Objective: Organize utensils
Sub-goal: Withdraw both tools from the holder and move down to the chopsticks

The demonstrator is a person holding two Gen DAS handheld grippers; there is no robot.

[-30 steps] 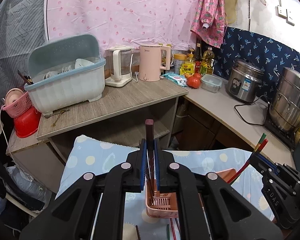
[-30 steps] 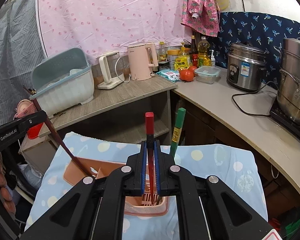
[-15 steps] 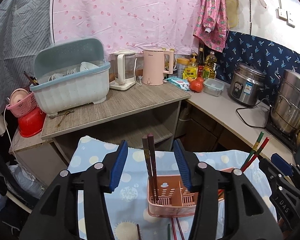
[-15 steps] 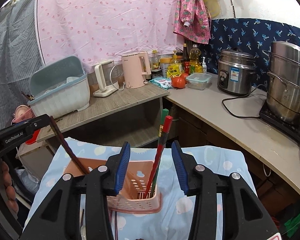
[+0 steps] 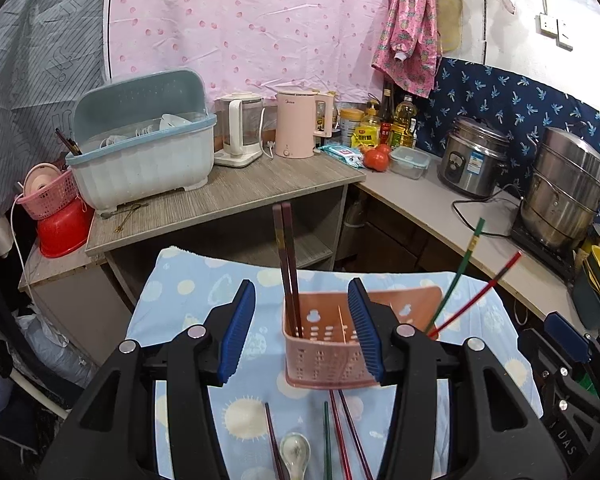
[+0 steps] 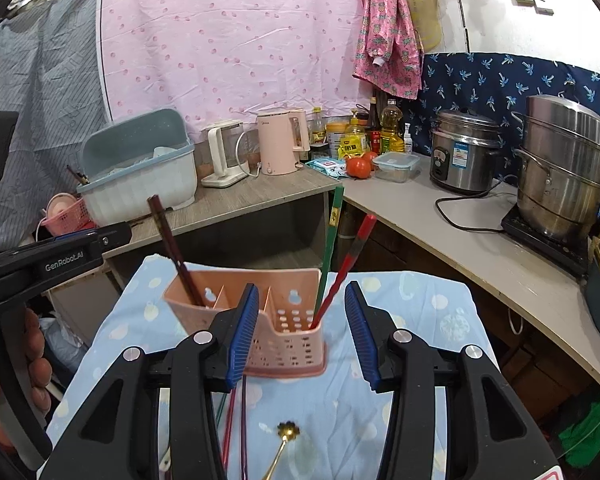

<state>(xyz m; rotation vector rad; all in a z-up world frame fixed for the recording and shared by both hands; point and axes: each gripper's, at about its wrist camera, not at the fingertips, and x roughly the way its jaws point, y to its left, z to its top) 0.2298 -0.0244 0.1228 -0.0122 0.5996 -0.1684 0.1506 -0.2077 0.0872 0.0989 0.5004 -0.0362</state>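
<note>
A pink perforated utensil caddy stands on the blue dotted cloth. Two dark brown chopsticks stand in its left compartment. A green chopstick and a red chopstick lean in its right compartment. My left gripper is open in front of the caddy, holding nothing. My right gripper is open too, empty, just short of the caddy's right end. Loose chopsticks, a white spoon and a gold flower-ended spoon lie on the cloth near me.
Behind the cloth is a wooden counter with a blue dish rack, two kettles and bottles. A rice cooker and steel steamer pot stand on the right worktop. A hand holds the left gripper's handle.
Both grippers opened and let go of their chopsticks, which now stand in the caddy. Both have drawn back from the caddy toward me.
</note>
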